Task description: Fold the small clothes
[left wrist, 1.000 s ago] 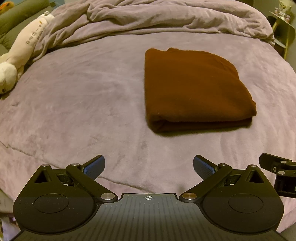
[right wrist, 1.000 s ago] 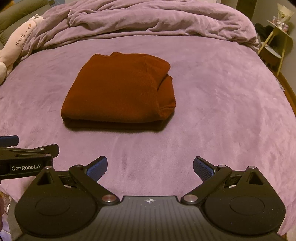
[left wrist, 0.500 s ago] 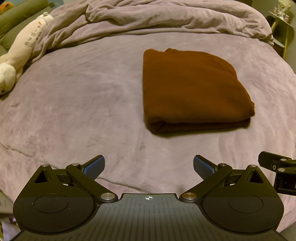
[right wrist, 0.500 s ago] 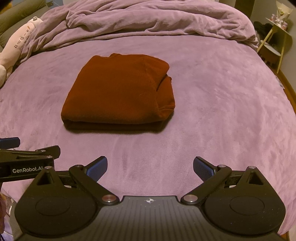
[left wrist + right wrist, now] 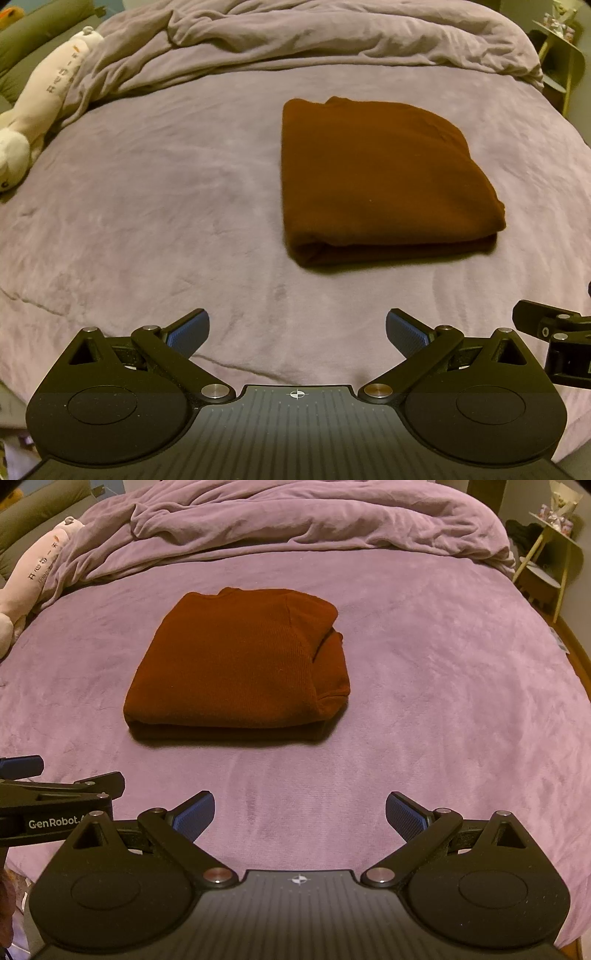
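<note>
A rust-brown garment (image 5: 380, 177) lies folded into a neat thick rectangle on the purple bed cover (image 5: 147, 206); it also shows in the right wrist view (image 5: 240, 664). My left gripper (image 5: 297, 332) is open and empty, held back near the bed's front edge, with the garment ahead and to the right. My right gripper (image 5: 300, 814) is open and empty, with the garment ahead and slightly left. Each gripper appears at the edge of the other's view: the right one (image 5: 554, 332) and the left one (image 5: 55, 797).
A bunched purple duvet (image 5: 295, 524) lies across the back of the bed. A cream plush toy (image 5: 33, 110) lies at the far left. A small side table (image 5: 546, 554) stands off the bed's right side.
Both grippers have drifted very slightly; the garment sits a touch higher and further left in the left wrist view. The garment itself has not moved and both grippers stay open.
</note>
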`<action>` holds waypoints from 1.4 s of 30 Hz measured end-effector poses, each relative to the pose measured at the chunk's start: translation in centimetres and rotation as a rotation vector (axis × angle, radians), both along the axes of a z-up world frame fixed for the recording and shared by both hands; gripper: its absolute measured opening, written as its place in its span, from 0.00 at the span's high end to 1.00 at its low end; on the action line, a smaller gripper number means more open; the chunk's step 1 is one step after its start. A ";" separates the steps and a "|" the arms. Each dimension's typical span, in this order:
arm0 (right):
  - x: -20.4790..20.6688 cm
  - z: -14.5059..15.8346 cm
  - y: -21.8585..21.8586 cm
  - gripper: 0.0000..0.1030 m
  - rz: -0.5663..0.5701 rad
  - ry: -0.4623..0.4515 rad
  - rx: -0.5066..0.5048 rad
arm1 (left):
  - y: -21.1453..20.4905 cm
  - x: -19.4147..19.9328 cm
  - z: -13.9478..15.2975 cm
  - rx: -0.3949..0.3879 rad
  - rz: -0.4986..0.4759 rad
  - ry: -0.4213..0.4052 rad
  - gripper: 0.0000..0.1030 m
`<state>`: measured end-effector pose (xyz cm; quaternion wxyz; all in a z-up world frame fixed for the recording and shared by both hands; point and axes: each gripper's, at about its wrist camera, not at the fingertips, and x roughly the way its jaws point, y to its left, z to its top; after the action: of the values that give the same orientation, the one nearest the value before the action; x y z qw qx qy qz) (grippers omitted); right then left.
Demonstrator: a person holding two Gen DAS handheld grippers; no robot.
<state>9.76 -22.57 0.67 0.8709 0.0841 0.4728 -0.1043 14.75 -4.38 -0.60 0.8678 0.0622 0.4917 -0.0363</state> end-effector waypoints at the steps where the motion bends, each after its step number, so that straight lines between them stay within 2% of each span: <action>1: 0.0 0.0 0.0 0.04 0.001 -0.001 0.001 | 0.0 0.0 0.0 0.000 0.002 0.000 0.00; 42: -0.3 0.0 0.2 0.04 0.005 -0.003 0.006 | 0.1 -0.1 0.0 -0.001 -0.009 0.001 0.00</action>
<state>9.42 -22.33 0.69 0.8717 0.0859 0.4719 -0.1005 14.61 -4.33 -0.58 0.8675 0.0639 0.4917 -0.0405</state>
